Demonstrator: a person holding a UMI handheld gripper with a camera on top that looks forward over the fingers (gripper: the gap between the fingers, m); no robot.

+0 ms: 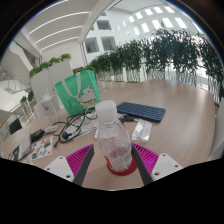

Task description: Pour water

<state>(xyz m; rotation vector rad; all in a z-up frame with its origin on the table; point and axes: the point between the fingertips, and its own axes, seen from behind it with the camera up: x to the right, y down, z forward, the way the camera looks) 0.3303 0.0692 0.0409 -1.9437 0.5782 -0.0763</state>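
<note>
The claw (118,160) is clamped on a clear plastic water bottle (114,138), which stands upright between its pink pads (146,155), white cap on top. Beyond it on the wooden surface (180,115) lie a dark keyboard (141,110), a green bag (76,93) and tangled cables (68,127).

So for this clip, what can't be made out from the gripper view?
- Bottle between the gripper fingers: whether the pads actually press on it, and its water level, are unclear.
- Bottle base: hidden by the fingers.
- A cup or other vessel to pour into: none can be picked out.
- Items around the cables and papers: too small to identify.
- Green bag: contents not visible.
</note>
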